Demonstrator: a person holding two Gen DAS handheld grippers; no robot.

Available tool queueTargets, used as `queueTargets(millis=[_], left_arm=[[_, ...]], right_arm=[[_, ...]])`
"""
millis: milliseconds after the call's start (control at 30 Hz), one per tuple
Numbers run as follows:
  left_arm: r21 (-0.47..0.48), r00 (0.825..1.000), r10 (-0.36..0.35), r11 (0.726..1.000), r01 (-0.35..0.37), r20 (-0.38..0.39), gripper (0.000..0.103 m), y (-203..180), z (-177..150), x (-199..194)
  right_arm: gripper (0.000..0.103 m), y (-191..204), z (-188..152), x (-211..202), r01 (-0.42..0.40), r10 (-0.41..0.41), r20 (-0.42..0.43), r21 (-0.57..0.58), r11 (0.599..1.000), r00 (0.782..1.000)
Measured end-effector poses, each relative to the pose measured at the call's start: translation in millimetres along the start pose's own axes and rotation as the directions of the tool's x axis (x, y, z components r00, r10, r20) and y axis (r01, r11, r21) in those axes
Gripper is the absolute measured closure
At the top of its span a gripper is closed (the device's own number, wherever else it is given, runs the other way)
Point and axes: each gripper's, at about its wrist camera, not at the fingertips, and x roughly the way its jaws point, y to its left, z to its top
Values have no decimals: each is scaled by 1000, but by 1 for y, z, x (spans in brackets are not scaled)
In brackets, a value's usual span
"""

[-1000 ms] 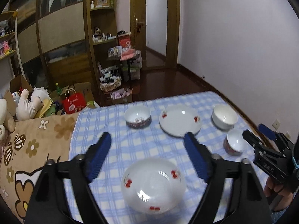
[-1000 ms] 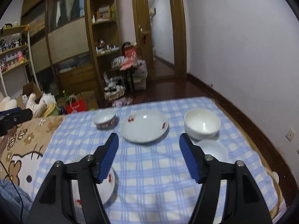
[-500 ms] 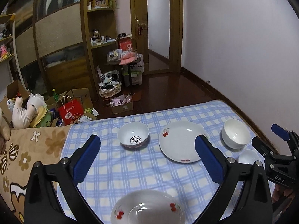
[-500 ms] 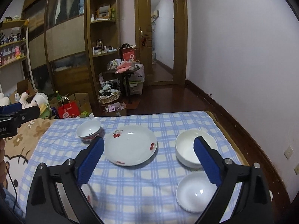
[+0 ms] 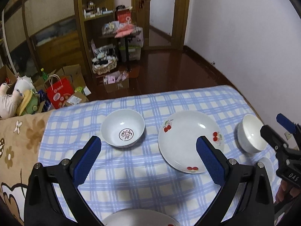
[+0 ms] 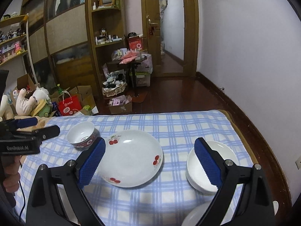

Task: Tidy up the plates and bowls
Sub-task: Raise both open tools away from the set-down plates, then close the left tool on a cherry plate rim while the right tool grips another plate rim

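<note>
Bowl with red emblem (image 5: pixel 123 128) seen empty, upright on blue checked cloth (image 5: pixel 131 179). Cherry-print plate (image 5: pixel 188 139) lies beside it, bare. Plain white bowl (image 5: pixel 250 134) stands further right, empty; a second white bowl (image 6: pixel 199 218) is cut by the lower edge of the right wrist view. Left gripper (image 5: pixel 148 154) and right gripper (image 6: pixel 148 160) are held spread wide above the cloth, nothing grasped. Wooden shelving (image 6: pixel 105 37), red gift bag (image 5: pixel 59 93) and dark floor noted behind.
</note>
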Motion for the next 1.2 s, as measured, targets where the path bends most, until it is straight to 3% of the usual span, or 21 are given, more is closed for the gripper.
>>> queueTargets(millis=[100,167,233,333,767,800,833,967,1133,1200], left_arm=[[-2,999,-2,1000,2,-37,3,0,0,20],[-3,998,5,1000,-5,-56,3,0,-1,32],[-8,997,6,1000,-7,-76,3,-1,-3,44],[-6,995,1,1000,-1,-101,3,-4,-5,59],[-49,982,-9,999,-1,-190,4,-8,-21,105],[-52,982,-13,999,4,-190,6,-8,-22,107],[-51,982,-14,999,5,-188,14,-10,-23,107],[-43,976,-39,999,31,-215,36,-16,-26,115],[-51,966,-56,998,44,-251,51,-21,-34,129],[-71,960,-66,996,49,-271,55,-21,-36,136]], right_arm=[[6,-4,3,19,-22,22,-29,3,1000,999],[20,-8,6,36,-30,30,-67,0,1000,997],[24,-12,6,48,-35,35,-92,1,999,995],[37,-15,6,64,-35,34,-126,-11,999,992],[39,-24,-20,127,-61,63,-264,18,998,962],[39,-24,-21,129,-61,64,-271,19,998,960],[40,-23,-23,133,-63,67,-281,21,998,957],[63,-22,-31,146,-65,64,-328,7,998,943],[64,-27,-40,157,-60,66,-361,28,998,930],[70,-27,-42,161,-56,63,-373,29,998,926]])
